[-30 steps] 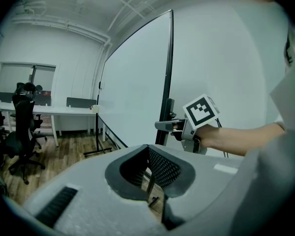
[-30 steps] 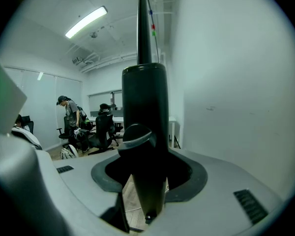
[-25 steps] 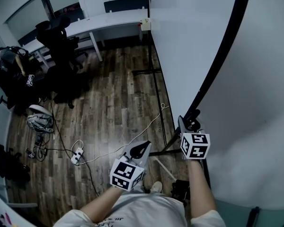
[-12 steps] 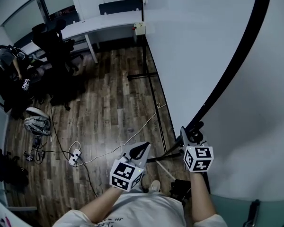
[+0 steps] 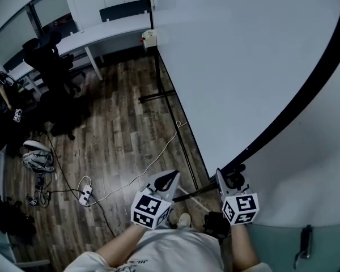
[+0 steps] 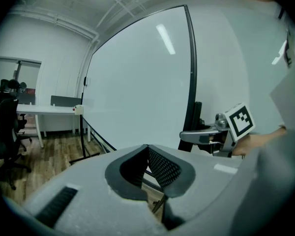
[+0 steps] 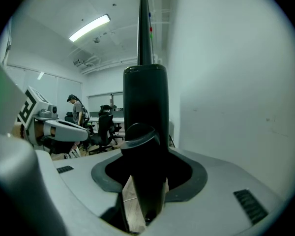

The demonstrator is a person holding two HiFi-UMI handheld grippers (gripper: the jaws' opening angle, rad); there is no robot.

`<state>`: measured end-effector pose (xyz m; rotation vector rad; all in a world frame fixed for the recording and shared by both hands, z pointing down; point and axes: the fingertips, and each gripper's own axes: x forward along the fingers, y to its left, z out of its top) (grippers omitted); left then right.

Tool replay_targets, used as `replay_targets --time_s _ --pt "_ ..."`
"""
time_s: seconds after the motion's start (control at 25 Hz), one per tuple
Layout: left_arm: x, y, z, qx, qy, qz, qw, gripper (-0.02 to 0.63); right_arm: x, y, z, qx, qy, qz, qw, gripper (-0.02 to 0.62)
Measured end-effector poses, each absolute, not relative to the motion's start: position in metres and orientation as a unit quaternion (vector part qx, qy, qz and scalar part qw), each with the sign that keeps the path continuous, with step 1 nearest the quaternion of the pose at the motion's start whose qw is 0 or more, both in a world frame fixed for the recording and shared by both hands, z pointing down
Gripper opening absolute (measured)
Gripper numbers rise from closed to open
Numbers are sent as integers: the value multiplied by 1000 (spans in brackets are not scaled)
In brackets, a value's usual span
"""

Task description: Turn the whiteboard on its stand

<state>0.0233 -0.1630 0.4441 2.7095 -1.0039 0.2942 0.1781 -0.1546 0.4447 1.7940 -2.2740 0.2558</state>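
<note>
The whiteboard (image 5: 243, 55) stands just ahead of me, its black frame (image 5: 306, 95) on my right. My right gripper (image 5: 225, 179) is clamped on that frame. My left gripper (image 5: 169, 178) hangs beside it, apart from the board, jaws together on nothing, above the wood floor (image 5: 119, 135).

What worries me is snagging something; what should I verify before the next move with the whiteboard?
1. Right gripper clamped on whiteboard frame: ok.
2. Left gripper free: ok, shut, holding nothing.
3. Floor by the stand rail: not ok, a white cable runs up to it.
4. Far end's gap to the desk: cannot tell.
</note>
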Motion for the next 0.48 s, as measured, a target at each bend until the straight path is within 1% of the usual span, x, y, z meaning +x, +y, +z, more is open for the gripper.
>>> replay_targets --time_s 0.48 --pt "59 -153 437 941 -302 104 116 11 191 -137 440 622 -770 95 109 181"
